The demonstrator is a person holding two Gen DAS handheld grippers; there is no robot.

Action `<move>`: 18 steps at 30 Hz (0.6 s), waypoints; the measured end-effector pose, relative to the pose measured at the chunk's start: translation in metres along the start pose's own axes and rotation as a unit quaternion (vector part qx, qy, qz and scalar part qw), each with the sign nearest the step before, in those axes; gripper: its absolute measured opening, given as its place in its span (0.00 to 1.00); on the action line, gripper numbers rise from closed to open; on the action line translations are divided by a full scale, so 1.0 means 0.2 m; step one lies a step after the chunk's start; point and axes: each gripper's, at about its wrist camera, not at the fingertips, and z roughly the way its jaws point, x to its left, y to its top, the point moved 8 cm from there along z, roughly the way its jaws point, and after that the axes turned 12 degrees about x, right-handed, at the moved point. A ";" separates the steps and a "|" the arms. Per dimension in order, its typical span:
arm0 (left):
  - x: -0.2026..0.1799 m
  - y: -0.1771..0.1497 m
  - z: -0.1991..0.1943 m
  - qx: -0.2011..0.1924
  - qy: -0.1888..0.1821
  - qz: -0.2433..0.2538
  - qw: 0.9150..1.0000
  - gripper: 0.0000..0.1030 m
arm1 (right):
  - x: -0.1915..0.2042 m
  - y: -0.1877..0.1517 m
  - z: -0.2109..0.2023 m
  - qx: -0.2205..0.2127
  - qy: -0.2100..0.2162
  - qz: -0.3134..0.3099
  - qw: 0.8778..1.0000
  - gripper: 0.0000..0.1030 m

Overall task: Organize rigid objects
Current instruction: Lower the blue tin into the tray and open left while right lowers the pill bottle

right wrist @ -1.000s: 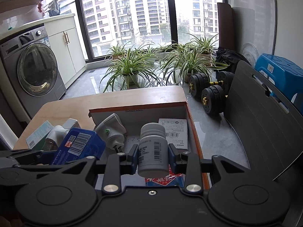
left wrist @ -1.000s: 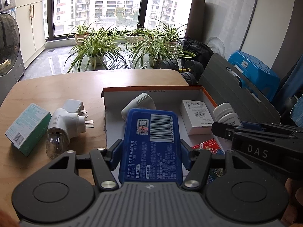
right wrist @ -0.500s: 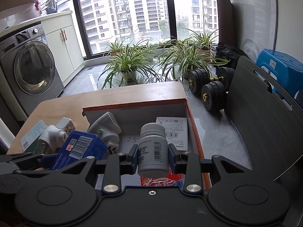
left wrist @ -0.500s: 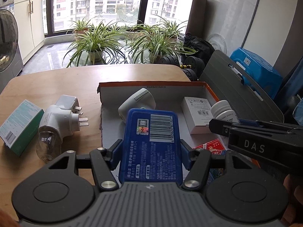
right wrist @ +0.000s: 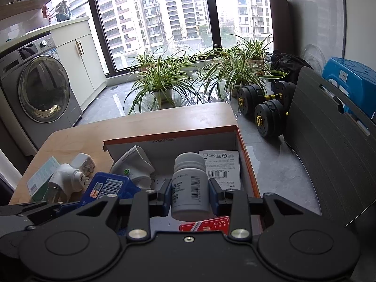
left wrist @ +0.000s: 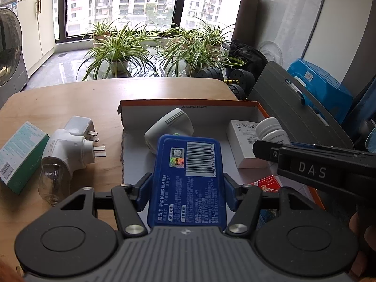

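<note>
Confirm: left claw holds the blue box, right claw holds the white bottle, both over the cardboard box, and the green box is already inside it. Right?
One slip: the green box is not inside. The left wrist view shows it on the wooden table, left of the cardboard box, beside the white plug adapters. The rest stands: left claw holds the blue box, right claw the white bottle.

Blue box [left wrist: 188, 178] near end hidden behind left gripper [left wrist: 187, 189] body. Red card pack [right wrist: 206, 226] mostly covered beneath white bottle [right wrist: 190, 185] and right gripper [right wrist: 189, 193]. Print on blue box too small to read.
</note>
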 end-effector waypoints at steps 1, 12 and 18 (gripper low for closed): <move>0.00 0.00 0.00 0.001 -0.005 0.002 1.000 0.61 | -0.01 0.01 0.00 0.001 0.003 0.000 1.000 0.40; 0.02 0.00 -0.05 -0.007 -0.007 -0.011 1.000 0.76 | -0.02 0.00 -0.08 -0.024 -0.009 0.009 1.000 0.51; 0.07 -0.03 -0.17 -0.024 0.006 -0.015 1.000 0.82 | 0.01 -0.02 -0.19 -0.043 -0.020 0.005 0.999 0.63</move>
